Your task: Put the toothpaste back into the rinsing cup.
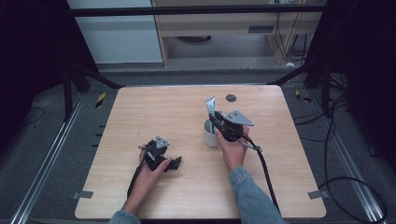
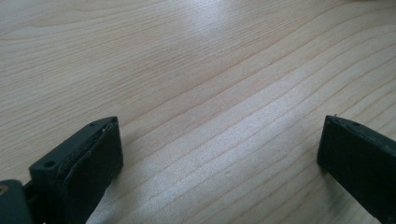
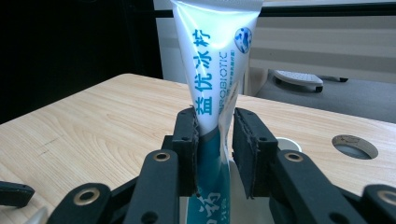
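Observation:
A white and teal toothpaste tube (image 1: pixel 210 106) stands upright, crimped end up, with its lower end in a white cup (image 1: pixel 210 139) right of the table's middle. My right gripper (image 1: pixel 215 120) is shut on the tube (image 3: pixel 217 56) partway up, a pad pressed against each side. The cup's rim (image 3: pixel 288 142) peeks out behind the right jaw. My left gripper (image 1: pixel 176 163) lies low on the table at front left, pointing right. In its own view the left gripper (image 2: pixel 219 126) is open, with bare wood between the jaws.
The wooden table (image 1: pixel 140 112) has a round grey cable hole (image 1: pixel 231 97) near its far edge, behind the cup. The right gripper's black cable (image 1: pixel 264 168) trails toward the front edge. Black frame struts stand at the table's far corners.

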Demonstrator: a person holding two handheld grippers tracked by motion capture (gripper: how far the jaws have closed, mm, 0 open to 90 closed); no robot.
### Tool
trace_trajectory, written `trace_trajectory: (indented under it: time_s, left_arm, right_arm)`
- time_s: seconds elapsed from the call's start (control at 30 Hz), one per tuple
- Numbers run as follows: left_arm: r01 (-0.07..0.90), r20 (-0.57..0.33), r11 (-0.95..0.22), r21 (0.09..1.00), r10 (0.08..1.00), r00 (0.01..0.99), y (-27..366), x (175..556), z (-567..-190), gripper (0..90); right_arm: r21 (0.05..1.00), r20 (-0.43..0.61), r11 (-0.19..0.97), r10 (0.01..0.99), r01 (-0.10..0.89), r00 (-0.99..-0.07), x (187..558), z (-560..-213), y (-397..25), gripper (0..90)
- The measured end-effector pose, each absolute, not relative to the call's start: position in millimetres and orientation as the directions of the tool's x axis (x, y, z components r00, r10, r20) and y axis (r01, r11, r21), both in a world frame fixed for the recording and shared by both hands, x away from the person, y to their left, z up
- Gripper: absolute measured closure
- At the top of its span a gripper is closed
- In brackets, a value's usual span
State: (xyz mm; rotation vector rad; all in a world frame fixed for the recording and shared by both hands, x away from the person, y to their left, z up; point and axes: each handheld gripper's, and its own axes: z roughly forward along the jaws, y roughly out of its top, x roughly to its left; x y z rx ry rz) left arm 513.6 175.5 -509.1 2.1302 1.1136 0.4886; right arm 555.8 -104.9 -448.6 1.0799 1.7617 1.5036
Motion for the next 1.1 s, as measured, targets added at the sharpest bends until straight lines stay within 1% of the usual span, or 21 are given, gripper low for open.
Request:
trace_trajectory:
  time_s: [0.2,0.63,0.9,1.1]
  left_arm:
    - [0.572,0.018,-0.407,0.712,0.825,0.564,175.5,513.6,-509.1,0.0]
    - [0.572,0.018,-0.407,0.712,0.825,0.564,175.5,513.6,-509.1,0.0]
    - [0.572,0.019,-0.408,0.712,0.825,0.565,175.6,513.6,-509.0,0.0]
    - [0.572,0.018,-0.407,0.712,0.825,0.565,175.6,513.6,-509.0,0.0]
  right_arm:
    - [0.977,0.070,0.043,0.858,0.207,-0.508,555.5,-448.6,-104.9,69.1]
    - [0.974,0.063,0.059,0.855,0.217,-0.514,554.0,-448.3,-103.9,62.5]
    - [0.973,0.048,0.078,0.855,0.219,-0.516,552.8,-448.2,-104.2,55.1]
    - [0.968,0.039,0.096,0.856,0.232,-0.516,551.2,-445.9,-105.3,46.2]
